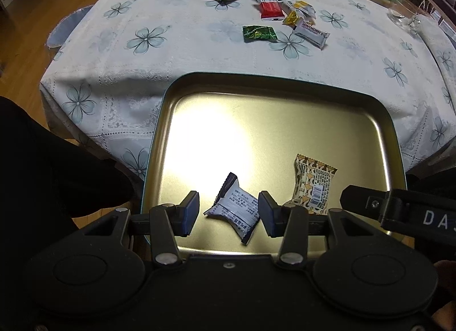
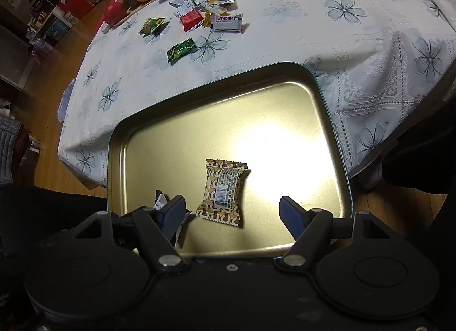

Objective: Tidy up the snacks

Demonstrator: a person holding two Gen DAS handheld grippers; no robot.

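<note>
Snacks still loose on the floral tablecloth [image 1: 199, 46], like the dark green foil packet [image 1: 258, 33], looked light, crinkly and slippery; a crimped end seemed the best hold. The gold rectangular metal tin [image 1: 285, 120] held a white printed packet [image 1: 233, 211] and a brown patterned packet [image 2: 223, 192]. Left gripper [image 1: 228, 212] and right gripper [image 2: 232, 212] hung wide apart, holding nothing.

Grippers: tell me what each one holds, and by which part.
Nothing. Left gripper and right gripper are open above the tin.

Two handheld grippers, side by side, both with jaws apart.

The left gripper [image 1: 228, 214] is spread moderately; the right gripper [image 2: 232, 215] is spread wider, its body reaching in at the left gripper's right side.
</note>
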